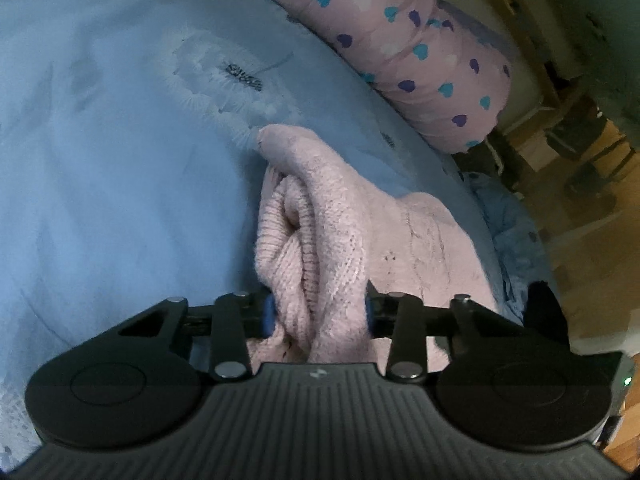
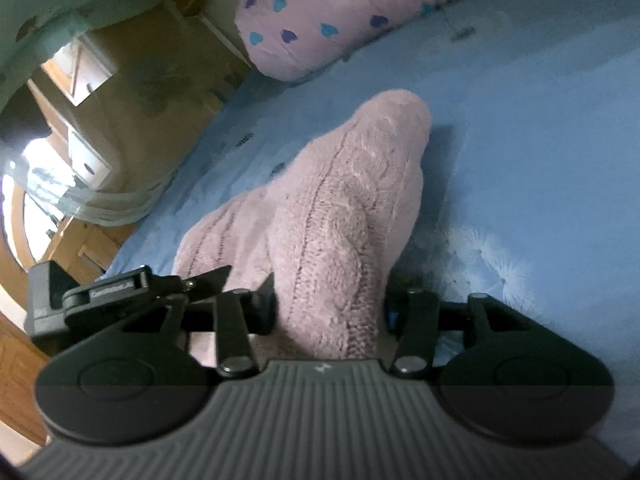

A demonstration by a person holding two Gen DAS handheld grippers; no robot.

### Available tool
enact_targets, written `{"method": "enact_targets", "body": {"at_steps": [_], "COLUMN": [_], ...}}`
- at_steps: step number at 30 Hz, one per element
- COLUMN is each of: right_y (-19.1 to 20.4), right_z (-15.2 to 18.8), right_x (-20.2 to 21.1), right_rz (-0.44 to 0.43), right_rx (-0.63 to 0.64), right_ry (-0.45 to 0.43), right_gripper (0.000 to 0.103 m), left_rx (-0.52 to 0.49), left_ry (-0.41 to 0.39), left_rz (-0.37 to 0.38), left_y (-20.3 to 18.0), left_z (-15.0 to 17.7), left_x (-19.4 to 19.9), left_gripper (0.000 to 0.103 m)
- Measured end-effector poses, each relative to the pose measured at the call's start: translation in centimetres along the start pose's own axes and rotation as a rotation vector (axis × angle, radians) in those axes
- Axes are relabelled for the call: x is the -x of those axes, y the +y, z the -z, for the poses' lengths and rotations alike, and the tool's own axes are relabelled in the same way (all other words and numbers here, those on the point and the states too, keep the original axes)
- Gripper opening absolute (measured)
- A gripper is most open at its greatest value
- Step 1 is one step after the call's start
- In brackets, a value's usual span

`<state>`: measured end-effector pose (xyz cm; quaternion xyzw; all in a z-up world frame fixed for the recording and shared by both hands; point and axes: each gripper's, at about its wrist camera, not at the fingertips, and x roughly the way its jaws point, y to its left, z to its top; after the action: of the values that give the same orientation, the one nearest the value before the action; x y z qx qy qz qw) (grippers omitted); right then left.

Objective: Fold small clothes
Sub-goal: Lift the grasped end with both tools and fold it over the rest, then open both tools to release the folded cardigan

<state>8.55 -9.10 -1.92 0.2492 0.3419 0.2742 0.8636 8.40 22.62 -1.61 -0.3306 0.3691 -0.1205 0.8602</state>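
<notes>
A pink knitted sock (image 1: 320,224) lies bunched on the blue bedsheet (image 1: 100,200). In the left wrist view my left gripper (image 1: 318,314) is shut on its ribbed cuff end, the fabric squeezed between the jaws. In the right wrist view my right gripper (image 2: 330,312) is shut on the cable-knit part of the pink sock (image 2: 340,208), which rises from the jaws and folds over toward the sheet (image 2: 520,140). The fingertips of both grippers are hidden by the fabric.
A pink pillow with purple and teal hearts (image 1: 400,40) lies along the bed's far side, also in the right wrist view (image 2: 320,20). The bed edge drops to a wooden floor (image 1: 592,216) with wooden furniture (image 2: 80,80). A dandelion print (image 1: 224,80) marks the sheet.
</notes>
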Motion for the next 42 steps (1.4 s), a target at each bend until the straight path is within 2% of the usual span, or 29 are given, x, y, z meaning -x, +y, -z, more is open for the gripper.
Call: {"method": "enact_targets", "body": {"at_steps": [4,9,15,20,23,25,28,31,32,37,42], "right_y": [1.5,3.5,3.5,1.5,-0.5,-1.9,-4.3,-5.8,-6.0,-4.8,-2.4], "right_z": [-0.6,-1.5,-1.6,-0.4,0.6,1.5,3.1,4.8,5.3,5.9,7.2], "right_x": [1.1,3.5,8.7,14.1,16.7,17.8,17.9,17.0,16.8,17.8,20.9], "right_rz": [-0.02,-0.044,-0.066,-0.046,-0.025,0.018,0.108,0.193,0.199,0.237,0.318], "right_rx": [0.014,0.036,-0.009,-0.074,-0.112,-0.118,-0.138,-0.13,-0.113,-0.074,0.049], "right_ry": [-0.026,-0.049,-0.063,-0.057,-0.039,-0.028,0.011,0.054,0.046,-0.01,-0.102], "right_gripper": [0.045,0.044,0.044,0.044,0.044,0.045,0.047,0.054,0.057,0.058,0.057], "left_rx": [-0.018,-0.007,-0.056,-0.094,-0.138,-0.16,-0.197,-0.219,-0.228,-0.283,-0.381], "left_ry": [-0.005,0.017,0.07,0.148,0.178,0.19,0.185,0.17,0.161,0.136,0.131], "left_rz": [0.015,0.097,0.146,0.156,0.116,0.077,0.028,-0.005,-0.019,-0.064,-0.147], "left_y": [-0.7,-2.7,-7.8,-11.6,-13.1,-13.5,-14.0,-14.5,-14.9,-16.1,-16.8], "left_z": [0.0,1.0,4.7,8.8,11.2,12.4,13.7,14.2,14.2,14.8,15.8], "left_x": [0.6,1.8,3.6,3.4,2.4,1.6,1.2,1.6,1.9,4.4,6.8], "left_gripper": [0.038,0.037,0.037,0.037,0.037,0.038,0.04,0.041,0.043,0.045,0.046]}}
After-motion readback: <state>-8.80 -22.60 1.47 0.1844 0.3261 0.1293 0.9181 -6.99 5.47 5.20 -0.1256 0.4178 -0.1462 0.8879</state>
